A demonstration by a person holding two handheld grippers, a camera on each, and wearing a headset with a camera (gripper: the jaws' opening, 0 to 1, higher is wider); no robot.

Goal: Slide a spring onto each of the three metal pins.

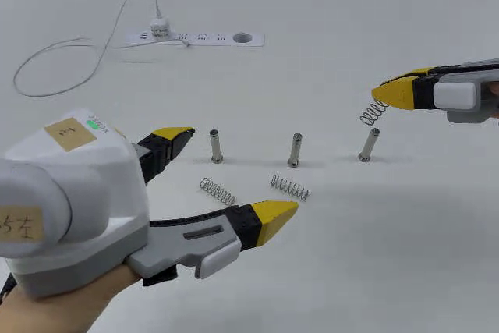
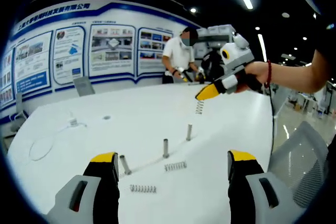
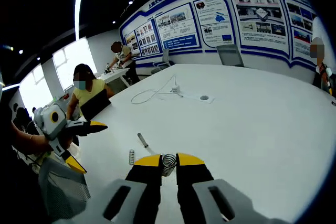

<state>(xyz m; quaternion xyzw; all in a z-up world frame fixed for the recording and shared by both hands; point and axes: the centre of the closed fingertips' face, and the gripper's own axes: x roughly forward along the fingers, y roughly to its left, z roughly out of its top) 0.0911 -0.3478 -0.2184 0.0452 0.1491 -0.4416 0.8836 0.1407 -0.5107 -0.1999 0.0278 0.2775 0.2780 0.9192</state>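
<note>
Three metal pins stand upright in a row on the white table: left pin (image 1: pixel 215 147), middle pin (image 1: pixel 295 150), right pin (image 1: pixel 368 144). All three are bare. My right gripper (image 1: pixel 382 96) is shut on a spring (image 1: pixel 374 112) that hangs just above the right pin's top. The same spring (image 3: pixel 168 165) sits pinched between the yellow tips in the right gripper view. Two loose springs (image 1: pixel 217 190) (image 1: pixel 290 186) lie in front of the pins. My left gripper (image 1: pixel 230 171) is open, its jaws either side of the left loose spring, holding nothing.
A white power strip (image 1: pixel 195 37) with a plug and a looping cable (image 1: pixel 54 68) lies at the far side of the table. People stand and sit beyond the table (image 2: pixel 178 56) (image 3: pixel 89 90). Open white tabletop surrounds the pins.
</note>
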